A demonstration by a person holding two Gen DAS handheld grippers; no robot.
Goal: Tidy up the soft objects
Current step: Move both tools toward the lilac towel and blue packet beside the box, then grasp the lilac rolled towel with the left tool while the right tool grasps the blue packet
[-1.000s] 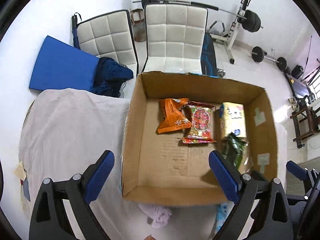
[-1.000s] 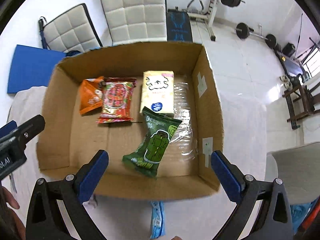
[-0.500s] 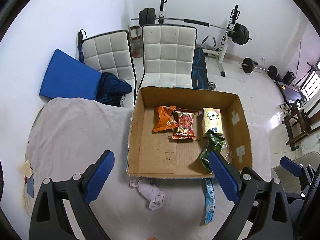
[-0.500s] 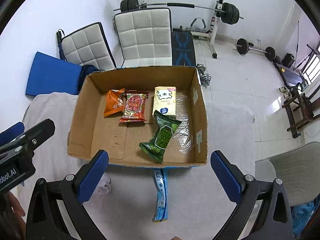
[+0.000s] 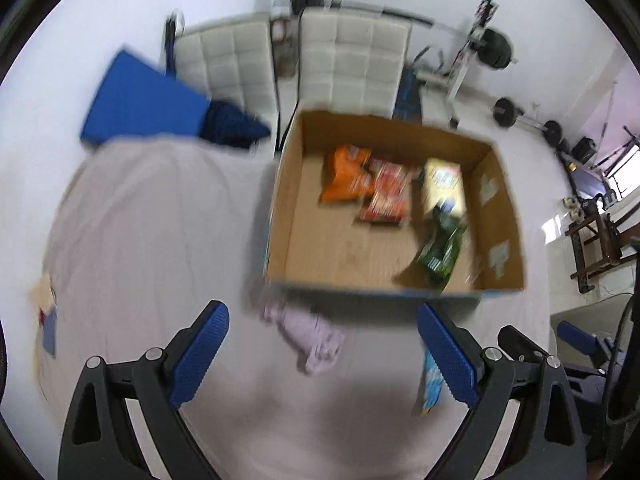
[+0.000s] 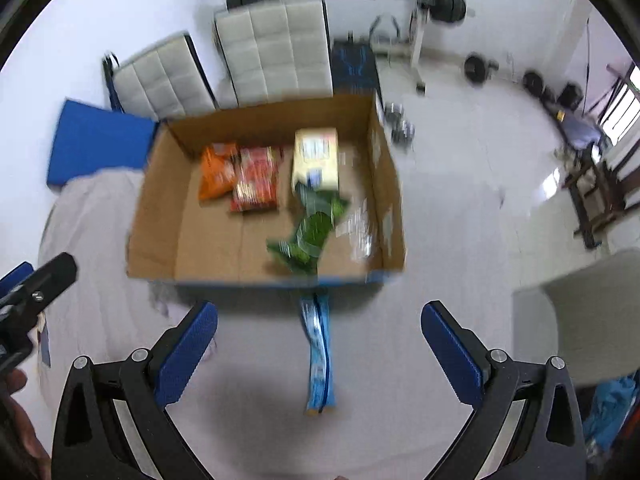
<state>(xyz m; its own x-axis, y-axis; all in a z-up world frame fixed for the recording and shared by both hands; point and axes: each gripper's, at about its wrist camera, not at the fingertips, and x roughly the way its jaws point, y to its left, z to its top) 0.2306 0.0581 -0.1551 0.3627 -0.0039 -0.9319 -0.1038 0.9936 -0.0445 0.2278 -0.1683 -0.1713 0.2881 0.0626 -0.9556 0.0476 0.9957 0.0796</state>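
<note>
A cardboard box (image 5: pixel 280 208) (image 6: pixel 160 184) stands on the cloth-covered table. It holds an orange snack bag (image 5: pixel 346 178) (image 6: pixel 216 170), a red snack bag (image 5: pixel 386 196) (image 6: pixel 256 180), a yellow pack (image 5: pixel 442 180) (image 6: pixel 316 156) and a green snack bag (image 5: pixel 440 246) (image 6: pixel 314 232). A pale pink cloth (image 5: pixel 308 332) lies in front of the box, between my left gripper's fingers. A blue packet (image 6: pixel 318 352) (image 5: pixel 430 380) lies in front of the box, between my right gripper's fingers. My left gripper (image 5: pixel 322 354) and right gripper (image 6: pixel 318 354) are both open and empty.
Two white padded chairs (image 5: pixel 352 64) (image 6: pixel 276 48) stand behind the table. A blue mat (image 5: pixel 140 100) (image 6: pixel 96 140) leans at the left. Gym weights (image 5: pixel 496 52) stand on the floor at the right. The table's right edge drops to the floor near a grey chair (image 6: pixel 580 312).
Both grippers have pulled back and up from the box toward the table's front. The pink cloth and blue packet have come into fuller view. The current frames are motion-blurred.
</note>
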